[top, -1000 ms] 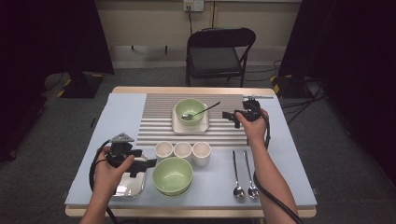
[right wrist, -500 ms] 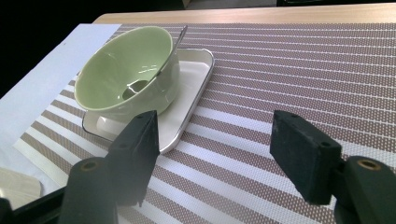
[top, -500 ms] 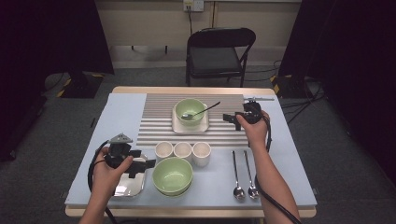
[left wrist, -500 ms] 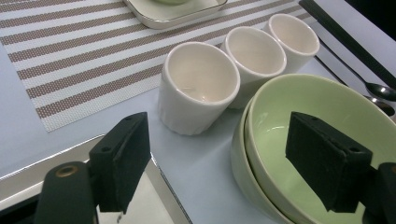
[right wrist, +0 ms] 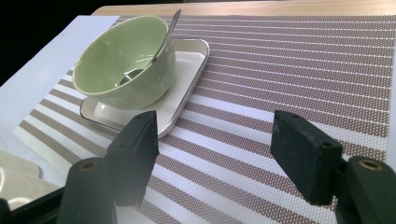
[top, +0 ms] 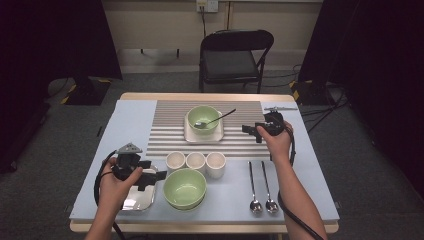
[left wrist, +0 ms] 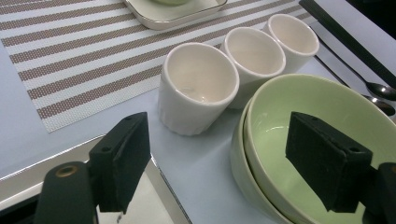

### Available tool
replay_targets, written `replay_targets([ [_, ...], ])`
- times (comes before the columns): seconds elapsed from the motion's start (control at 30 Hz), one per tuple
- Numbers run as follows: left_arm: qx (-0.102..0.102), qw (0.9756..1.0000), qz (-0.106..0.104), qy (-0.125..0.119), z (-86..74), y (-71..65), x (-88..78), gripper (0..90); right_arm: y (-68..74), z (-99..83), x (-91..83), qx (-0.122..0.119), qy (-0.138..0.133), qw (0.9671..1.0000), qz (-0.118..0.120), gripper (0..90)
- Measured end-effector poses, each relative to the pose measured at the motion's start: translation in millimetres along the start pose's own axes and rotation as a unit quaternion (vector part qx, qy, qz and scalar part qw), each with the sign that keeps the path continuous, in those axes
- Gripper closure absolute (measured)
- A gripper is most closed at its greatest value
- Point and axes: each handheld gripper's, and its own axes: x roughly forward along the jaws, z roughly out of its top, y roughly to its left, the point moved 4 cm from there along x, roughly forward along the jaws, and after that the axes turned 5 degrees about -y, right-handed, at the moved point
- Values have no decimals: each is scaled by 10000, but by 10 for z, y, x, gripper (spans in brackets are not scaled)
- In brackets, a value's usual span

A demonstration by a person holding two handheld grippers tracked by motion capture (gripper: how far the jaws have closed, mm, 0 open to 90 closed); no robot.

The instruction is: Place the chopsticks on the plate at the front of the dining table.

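Note:
A green bowl (top: 203, 117) with a spoon (top: 220, 118) leaning in it stands on a white square plate (top: 192, 136) at the back of the striped placemat (top: 165, 130). My right gripper (top: 250, 131) hovers over the mat's right edge and points left at that bowl (right wrist: 121, 70). Its jaws stand open with only the mat between them (right wrist: 219, 158). Near the front, two stacked green bowls (top: 185, 187) sit behind a row of three white cups (top: 195, 161). My left gripper (top: 152, 177) is open over a shiny metal tray (top: 132, 202), just left of the stacked bowls (left wrist: 299, 107).
Two metal spoons (top: 262, 185) lie side by side at the front right on the light blue cloth. A black folding chair (top: 235, 55) stands behind the table. Dark curtains hang on both sides.

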Motion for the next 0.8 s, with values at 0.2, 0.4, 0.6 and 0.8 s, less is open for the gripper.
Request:
replay_targets([
  [0.2,-27,10000,-12,-1,-3,-9,13,218,13,-4,-43,-94,12,10000,7,315],
  [0.4,3,10000,-10,30,-1,-2,21,218,15,-21,-74,-134,54,9999,27,315],
  [0.6,6,10000,-15,39,-1,-14,34,219,-4,-54,-102,-166,90,9998,32,311],
  [0.8,40,10000,-22,66,-1,-30,38,219,-19,-78,-143,-165,98,9998,37,311],
])
